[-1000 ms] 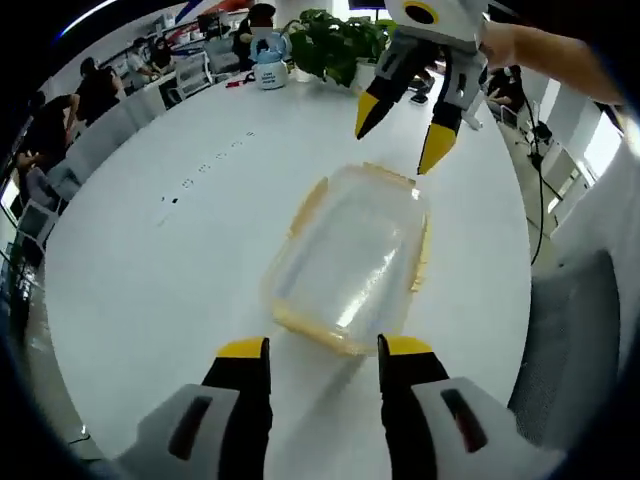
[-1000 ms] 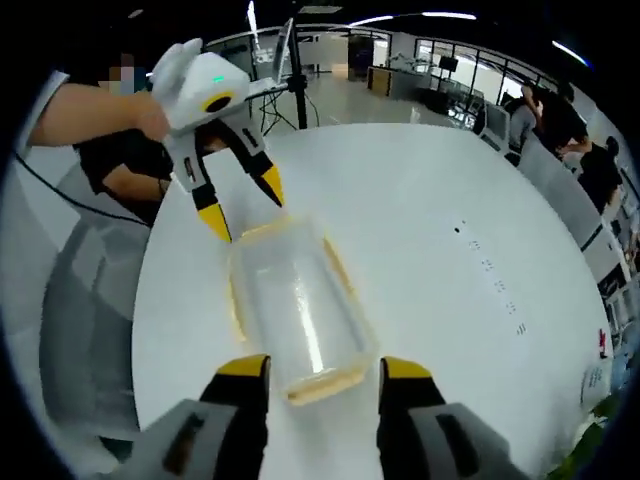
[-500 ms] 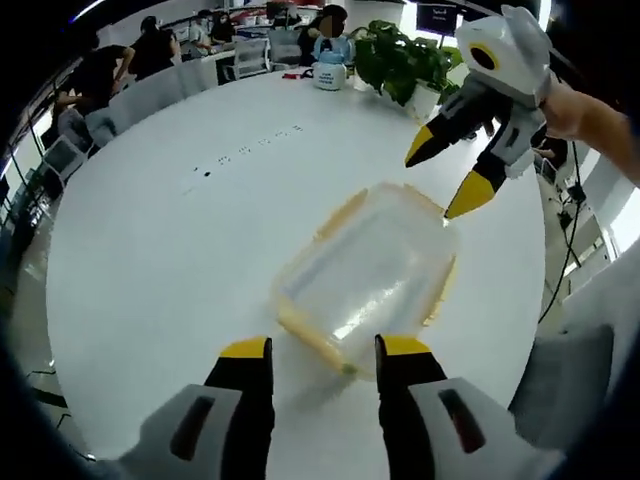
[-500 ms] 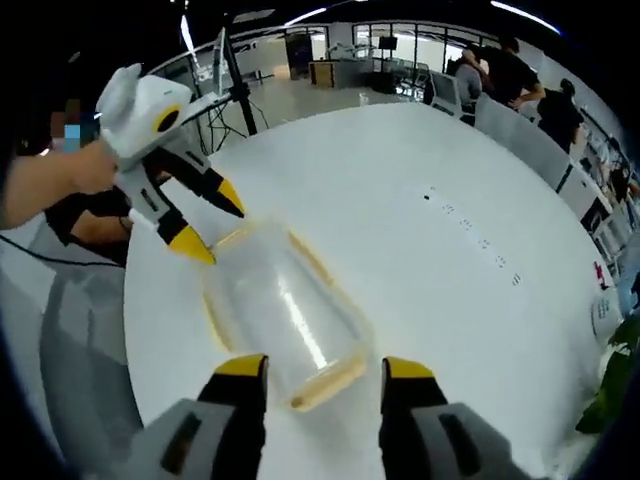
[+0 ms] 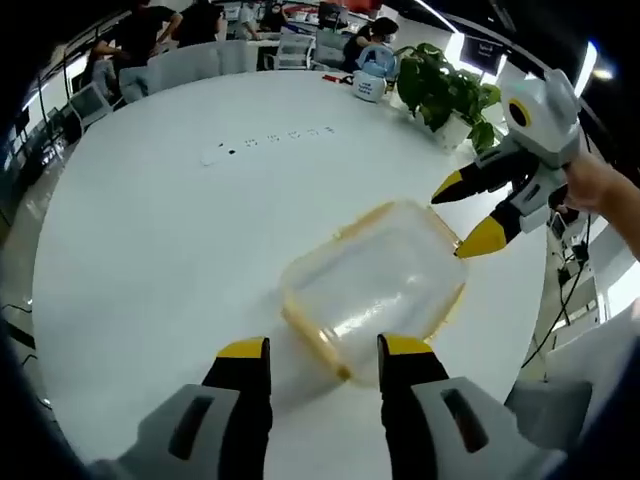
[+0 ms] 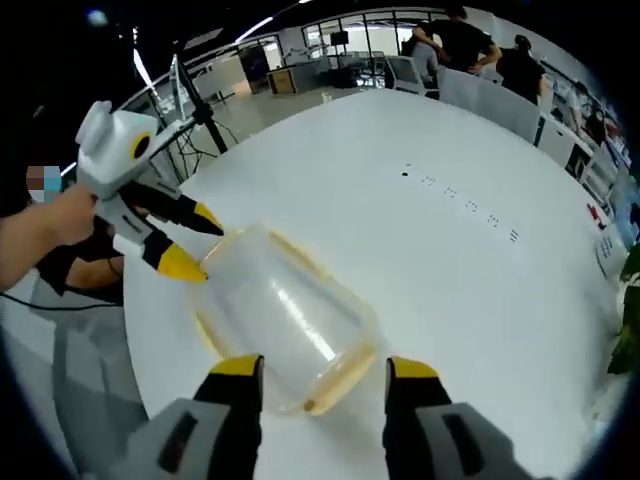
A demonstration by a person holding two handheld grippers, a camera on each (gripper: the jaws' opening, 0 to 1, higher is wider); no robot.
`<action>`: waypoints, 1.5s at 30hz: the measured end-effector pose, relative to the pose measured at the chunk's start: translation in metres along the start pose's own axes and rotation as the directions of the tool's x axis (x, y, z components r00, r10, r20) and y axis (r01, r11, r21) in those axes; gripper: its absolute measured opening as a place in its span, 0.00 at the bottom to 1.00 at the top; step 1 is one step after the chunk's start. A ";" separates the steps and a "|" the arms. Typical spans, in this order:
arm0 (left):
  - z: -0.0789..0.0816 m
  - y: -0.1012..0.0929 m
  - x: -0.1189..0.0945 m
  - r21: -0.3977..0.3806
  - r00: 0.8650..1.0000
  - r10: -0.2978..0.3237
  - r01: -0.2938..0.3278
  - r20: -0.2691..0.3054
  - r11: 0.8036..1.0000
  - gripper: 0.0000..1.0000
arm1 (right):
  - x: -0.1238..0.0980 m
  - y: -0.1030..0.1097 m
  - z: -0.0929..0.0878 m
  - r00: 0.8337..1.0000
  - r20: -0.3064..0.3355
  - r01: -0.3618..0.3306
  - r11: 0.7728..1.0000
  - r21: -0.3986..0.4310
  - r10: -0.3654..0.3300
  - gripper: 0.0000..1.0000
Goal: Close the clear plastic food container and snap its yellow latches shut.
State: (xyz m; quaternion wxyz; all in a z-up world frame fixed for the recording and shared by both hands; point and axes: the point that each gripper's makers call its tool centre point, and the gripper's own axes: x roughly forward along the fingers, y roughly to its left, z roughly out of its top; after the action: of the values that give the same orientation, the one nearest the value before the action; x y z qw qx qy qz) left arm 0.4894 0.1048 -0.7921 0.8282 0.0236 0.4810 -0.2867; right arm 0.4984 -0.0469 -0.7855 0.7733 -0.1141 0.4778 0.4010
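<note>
The clear plastic food container (image 5: pixel 375 285) lies on the white table (image 5: pixel 150 230) with its lid on and yellow latches (image 5: pixel 308 335) along its edges. My left gripper (image 5: pixel 322 350) is open, its jaws just short of the container's near edge. My right gripper (image 5: pixel 465 215) comes in from the right, open, with its yellow tips at the container's far corner. In the right gripper view the container (image 6: pixel 285 315) sits just beyond my right gripper (image 6: pixel 322 368), and the left gripper (image 6: pixel 195 242), held by a hand, is open at its far left end. I cannot tell whether the latches are snapped.
A potted plant (image 5: pixel 445 95) and a mug (image 5: pixel 370 85) stand at the table's far edge. Grey chairs (image 6: pixel 75 400) stand by the table's near rim. People sit at desks (image 5: pixel 150 30) beyond the table. A tripod (image 6: pixel 195 110) stands off the table.
Both hands have swung sideways around the container, so it now lies more crosswise in each view. The right gripper's tips have come down to the container's far corner. Both grippers stay open.
</note>
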 end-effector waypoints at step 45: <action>-0.002 -0.013 0.011 -0.255 0.984 -0.177 0.176 0.018 0.951 0.25 | 0.016 0.010 -0.012 0.994 0.006 -0.105 0.951 0.290 0.107 0.34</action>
State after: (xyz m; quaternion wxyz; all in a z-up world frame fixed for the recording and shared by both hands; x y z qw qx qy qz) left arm 0.4851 0.0893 -0.7994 0.7941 -0.1258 0.5162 -0.2951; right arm 0.4869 -0.0390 -0.8031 0.7567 0.0242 0.5404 0.3671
